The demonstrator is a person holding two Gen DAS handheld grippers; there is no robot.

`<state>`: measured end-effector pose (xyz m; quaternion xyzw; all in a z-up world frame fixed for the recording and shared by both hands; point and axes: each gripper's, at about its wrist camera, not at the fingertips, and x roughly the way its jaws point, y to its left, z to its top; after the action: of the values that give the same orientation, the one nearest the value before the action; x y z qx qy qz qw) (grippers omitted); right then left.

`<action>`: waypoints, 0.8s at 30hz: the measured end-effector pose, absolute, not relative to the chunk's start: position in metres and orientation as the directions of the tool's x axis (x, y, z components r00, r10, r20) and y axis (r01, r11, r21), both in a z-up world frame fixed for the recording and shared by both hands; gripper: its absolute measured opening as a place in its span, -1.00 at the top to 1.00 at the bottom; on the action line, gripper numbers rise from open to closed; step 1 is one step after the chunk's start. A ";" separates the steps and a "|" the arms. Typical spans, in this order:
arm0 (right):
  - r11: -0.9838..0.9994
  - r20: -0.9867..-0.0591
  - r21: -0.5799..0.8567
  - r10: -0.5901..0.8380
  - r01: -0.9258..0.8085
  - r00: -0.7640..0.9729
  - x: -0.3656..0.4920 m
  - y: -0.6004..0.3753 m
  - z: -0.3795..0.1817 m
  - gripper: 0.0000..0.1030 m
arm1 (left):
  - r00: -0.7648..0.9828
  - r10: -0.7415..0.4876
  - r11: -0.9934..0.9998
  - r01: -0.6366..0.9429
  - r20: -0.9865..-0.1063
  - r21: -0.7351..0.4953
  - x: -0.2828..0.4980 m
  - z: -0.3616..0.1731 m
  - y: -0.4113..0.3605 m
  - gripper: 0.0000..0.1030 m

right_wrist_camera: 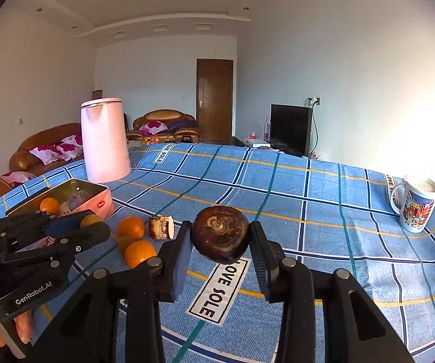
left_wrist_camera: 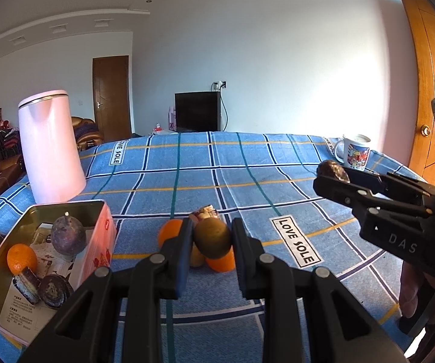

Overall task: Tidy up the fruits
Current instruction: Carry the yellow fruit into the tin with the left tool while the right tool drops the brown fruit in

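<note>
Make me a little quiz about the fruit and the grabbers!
1. True or false: the left gripper is shut on a kiwi.
2. The right gripper holds: A) an orange, B) a dark brown round fruit, C) the mug.
3. Fill in: the purple fruit lies in the ____ tin.

Key: 1 true; 2 B; 3 pink.
</note>
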<state>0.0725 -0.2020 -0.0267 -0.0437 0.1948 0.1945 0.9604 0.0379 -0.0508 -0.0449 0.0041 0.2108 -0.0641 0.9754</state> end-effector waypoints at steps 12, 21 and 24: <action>0.896 -0.393 -0.016 0.402 -0.443 0.827 0.077 -0.164 -0.023 0.23 | 0.920 -0.074 0.997 0.054 -0.384 -0.061 0.033 -0.036 -0.009 0.48; 0.843 -0.399 -0.040 0.479 -0.537 0.782 0.074 -0.113 -0.010 0.23 | 0.924 0.010 0.992 -0.056 -0.383 -0.109 0.032 -0.028 0.047 0.48; 0.819 -0.403 -0.048 0.508 -0.572 0.761 0.072 -0.092 -0.004 0.23 | 0.922 0.042 0.988 -0.095 -0.385 -0.120 0.028 -0.027 0.065 0.48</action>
<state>0.0716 -0.0921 -0.0040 -0.0842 0.1894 0.2890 0.9346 0.0280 0.0654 -0.0269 -0.0685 0.1946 0.0350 0.9779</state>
